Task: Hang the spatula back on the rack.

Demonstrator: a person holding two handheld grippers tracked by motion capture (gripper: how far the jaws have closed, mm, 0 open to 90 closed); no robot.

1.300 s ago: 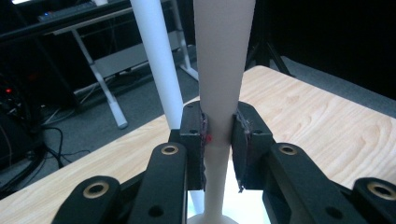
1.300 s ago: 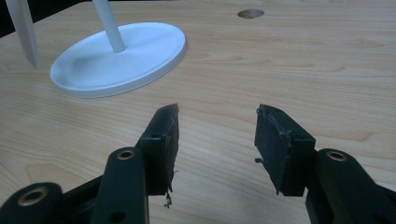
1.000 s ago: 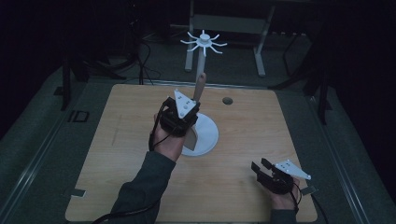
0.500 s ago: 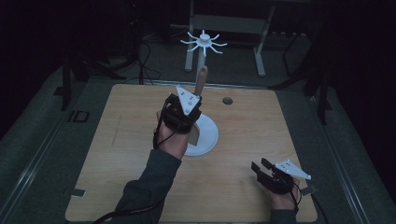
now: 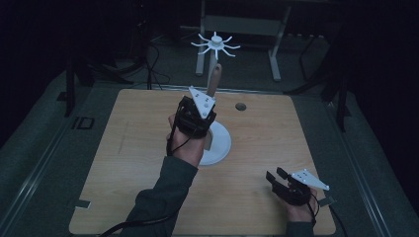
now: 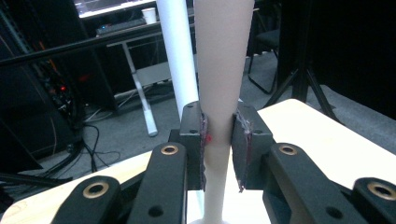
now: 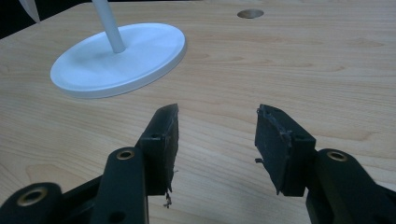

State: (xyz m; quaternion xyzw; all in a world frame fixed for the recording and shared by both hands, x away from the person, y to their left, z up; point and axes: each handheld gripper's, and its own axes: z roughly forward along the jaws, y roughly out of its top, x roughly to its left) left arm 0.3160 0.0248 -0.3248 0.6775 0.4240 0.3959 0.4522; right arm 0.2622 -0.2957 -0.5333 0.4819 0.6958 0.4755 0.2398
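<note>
A pale beige tapered stick [image 6: 223, 56] stands upright between the pads of my left gripper [image 6: 219, 135], which is shut on its narrow lower part. In the high view the left gripper [image 5: 209, 102] is held above the table's middle and the stick [image 5: 215, 78] pokes up past it. Just behind it rises the pole [image 6: 175, 51] of a white stand with a round base [image 5: 221, 146] and a spoked top [image 5: 216, 45]. My right gripper [image 5: 274, 176] rests near the table's front right, open with nothing between its fingers [image 7: 217, 116]. The white base [image 7: 116, 58] lies ahead of it.
The wooden table [image 5: 123, 163] has a small round hole [image 5: 240, 106] behind the stand. A white desk frame [image 5: 237, 24] and dark tripod legs [image 5: 341, 98] stand on the floor beyond the far edge. Cables lie on the floor at the back left.
My left gripper has lifted a little with the beige stick, whose tip now reaches higher beside the stand's pole. The right gripper has stayed where it was.
</note>
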